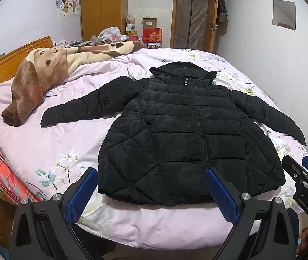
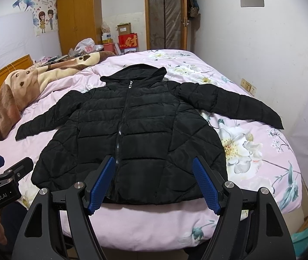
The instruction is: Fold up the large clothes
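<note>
A black quilted hooded jacket (image 1: pixel 186 130) (image 2: pixel 136 130) lies face up and zipped on the bed, hood toward the far end, both sleeves spread out to the sides. My left gripper (image 1: pixel 151 192) hovers open above the near hem, nothing between its blue pads. My right gripper (image 2: pixel 154 182) also stands open over the hem at the foot of the bed, holding nothing. Each gripper shows at the edge of the other's view: the right one (image 1: pixel 305 173) at the right edge, the left one (image 2: pixel 6 169) at the left edge.
The bed wears a pink floral cover (image 1: pixel 52 143) (image 2: pixel 251 151). A brown and cream blanket (image 1: pixel 45 71) (image 2: pixel 23 86) lies bunched at the far left by the wooden headboard (image 1: pixel 13 56). A wardrobe (image 2: pixel 78 17), boxes and a door stand behind. A white wall runs along the right.
</note>
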`<state>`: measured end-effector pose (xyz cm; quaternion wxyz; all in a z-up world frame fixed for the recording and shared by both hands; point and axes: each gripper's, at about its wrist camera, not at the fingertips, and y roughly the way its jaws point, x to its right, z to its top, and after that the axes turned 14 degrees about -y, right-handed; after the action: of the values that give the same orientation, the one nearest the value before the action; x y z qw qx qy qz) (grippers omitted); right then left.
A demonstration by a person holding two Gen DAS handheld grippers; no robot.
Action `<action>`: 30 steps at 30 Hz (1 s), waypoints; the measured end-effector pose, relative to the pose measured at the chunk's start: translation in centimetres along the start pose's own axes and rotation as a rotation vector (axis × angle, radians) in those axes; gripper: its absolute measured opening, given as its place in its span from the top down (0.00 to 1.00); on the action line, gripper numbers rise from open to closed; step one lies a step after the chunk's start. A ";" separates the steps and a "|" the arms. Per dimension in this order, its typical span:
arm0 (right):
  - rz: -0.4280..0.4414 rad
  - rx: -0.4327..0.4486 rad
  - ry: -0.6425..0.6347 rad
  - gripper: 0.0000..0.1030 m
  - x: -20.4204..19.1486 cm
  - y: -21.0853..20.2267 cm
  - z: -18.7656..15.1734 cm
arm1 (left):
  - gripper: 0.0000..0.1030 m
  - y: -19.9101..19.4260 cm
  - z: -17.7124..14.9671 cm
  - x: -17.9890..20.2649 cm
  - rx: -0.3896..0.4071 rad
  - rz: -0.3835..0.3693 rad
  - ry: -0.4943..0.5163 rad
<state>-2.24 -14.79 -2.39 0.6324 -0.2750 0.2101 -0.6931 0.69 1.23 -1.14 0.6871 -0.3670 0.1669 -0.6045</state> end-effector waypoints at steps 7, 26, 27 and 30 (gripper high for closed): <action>0.001 -0.001 -0.001 0.28 0.0 0.1 0.0 | 0.03 0.1 -0.1 -0.3 -0.006 0.004 -0.003; -0.001 -0.003 -0.002 0.28 0.0 0.2 -0.1 | 0.03 0.2 0.0 -0.4 -0.011 0.009 0.001; -0.002 -0.003 -0.001 0.28 0.0 0.2 -0.1 | 0.03 0.3 0.0 -0.4 -0.012 0.009 0.002; -0.002 -0.001 -0.003 0.28 -0.1 0.2 -0.1 | 0.03 0.3 0.0 -0.5 -0.012 0.011 0.001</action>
<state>-2.16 -14.76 -2.58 0.6318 -0.2766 0.2095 -0.6931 0.74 1.66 -1.46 0.6881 -0.3699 0.1726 -0.5999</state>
